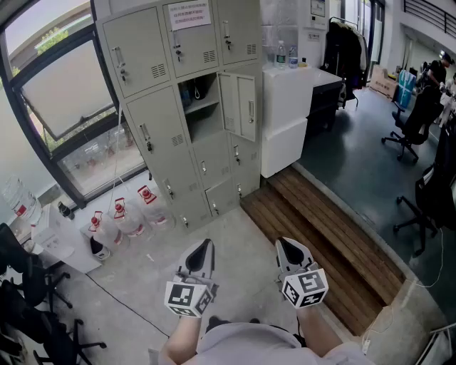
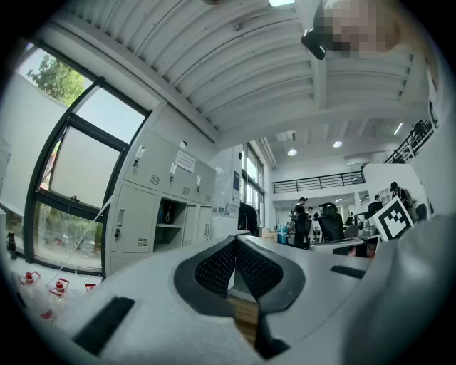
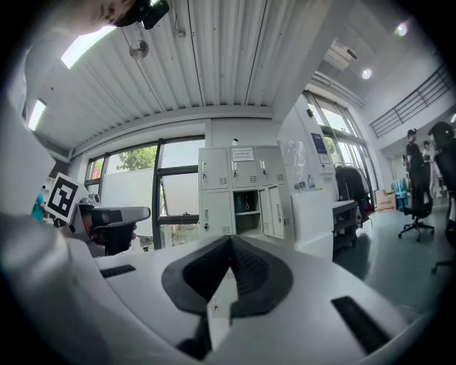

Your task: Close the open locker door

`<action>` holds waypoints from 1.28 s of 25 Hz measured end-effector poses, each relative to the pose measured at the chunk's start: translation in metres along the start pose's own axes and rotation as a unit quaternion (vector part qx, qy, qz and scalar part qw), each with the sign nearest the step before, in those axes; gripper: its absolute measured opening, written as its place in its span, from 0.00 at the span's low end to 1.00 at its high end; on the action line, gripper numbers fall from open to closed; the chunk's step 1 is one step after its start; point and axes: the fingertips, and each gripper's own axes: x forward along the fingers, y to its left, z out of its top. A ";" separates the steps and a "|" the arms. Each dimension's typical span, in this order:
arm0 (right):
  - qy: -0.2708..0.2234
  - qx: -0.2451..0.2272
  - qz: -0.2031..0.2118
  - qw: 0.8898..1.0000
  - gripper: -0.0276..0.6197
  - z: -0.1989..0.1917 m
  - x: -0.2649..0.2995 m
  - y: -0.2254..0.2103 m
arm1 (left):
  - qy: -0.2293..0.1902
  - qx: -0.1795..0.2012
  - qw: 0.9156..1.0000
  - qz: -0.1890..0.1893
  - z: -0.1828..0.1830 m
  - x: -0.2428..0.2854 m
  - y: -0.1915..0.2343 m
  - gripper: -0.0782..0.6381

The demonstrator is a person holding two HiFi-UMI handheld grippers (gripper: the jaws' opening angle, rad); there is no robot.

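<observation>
L gripper (image 1: 202,251) and R gripper (image 1: 288,249): both fully closed, tips pressed together, nothing in either one. They're held low and side by side w/ a gap between them, both pointing fwd over the bare floor (image 1: 235,228).

Straight ahead and well apart from both is the grey locker (image 1: 167,121), 3 columns wide. The door (image 1: 239,105) is wide open, swung out to the right of its compartment (image 1: 199,100), which is in the middle column, 2nd row from the top. There's a shelf inside and something dark hanging above it, can't tell what. All the other doors look shut. There's a paper notice (image 1: 189,14) on the top middle one.

Fwd-right of the R gripper there's a strip of wood planks (image 1: 328,242), and past that a white cabinet (image 1: 288,114) right up against the locker's right side, w/ bottles (image 1: 281,53) on top. Fwd-left of the L gripper are jugs (image 1: 121,217) w/ red caps on the floor, below the window (image 1: 64,93). Way off to the right are office chairs (image 1: 410,128).
</observation>
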 end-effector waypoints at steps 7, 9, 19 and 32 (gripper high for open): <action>-0.001 -0.002 0.005 1.000 0.06 0.001 0.002 0.003 | -0.002 -0.009 1.000 0.003 0.000 0.000 0.003 0.12; 0.000 -0.002 0.006 1.000 0.06 0.000 0.002 0.003 | -0.008 -0.015 1.000 0.003 0.002 -0.001 0.004 0.12; 0.000 -0.005 0.014 1.000 0.06 0.001 0.007 0.007 | -0.007 -0.017 1.000 0.003 0.002 0.003 0.008 0.12; 0.008 0.003 -0.001 1.000 0.06 -0.003 0.021 -0.019 | 0.001 -0.019 1.000 -0.001 -0.006 0.031 0.011 0.12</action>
